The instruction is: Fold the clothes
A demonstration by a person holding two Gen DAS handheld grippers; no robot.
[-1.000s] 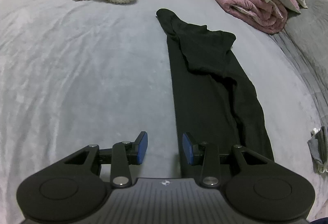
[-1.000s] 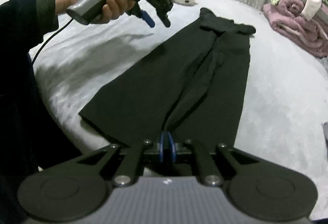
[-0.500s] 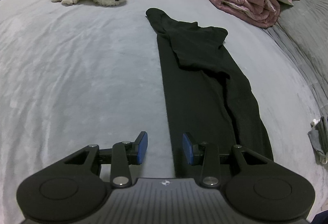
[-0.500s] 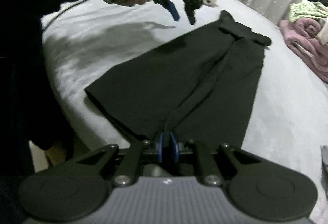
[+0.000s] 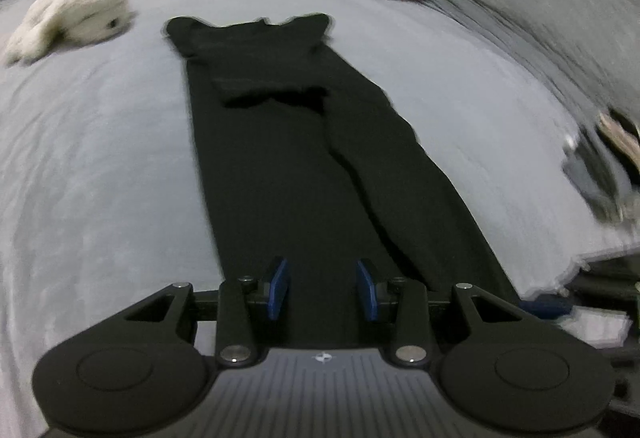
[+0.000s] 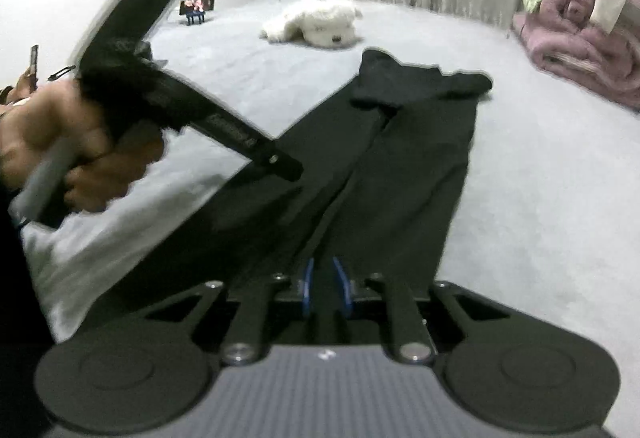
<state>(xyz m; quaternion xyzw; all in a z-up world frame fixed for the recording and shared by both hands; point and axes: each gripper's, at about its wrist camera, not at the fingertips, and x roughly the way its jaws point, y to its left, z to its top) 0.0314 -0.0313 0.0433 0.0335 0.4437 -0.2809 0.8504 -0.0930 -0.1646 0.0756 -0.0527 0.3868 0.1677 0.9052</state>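
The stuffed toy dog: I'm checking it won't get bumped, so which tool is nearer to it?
Neither by any clear margin. The left tool and the right tool both sit at the near hem of the black pants; the stuffed toy dog lies past their far end.

black two-finger left gripper with blue pads (image 5: 323, 288): jaws spread wide, nothing between them; pointing forward and down, gripped by a bare left hand (image 6: 80, 153). black two-finger right gripper with blue pads (image 6: 326, 288): jaws slightly parted.
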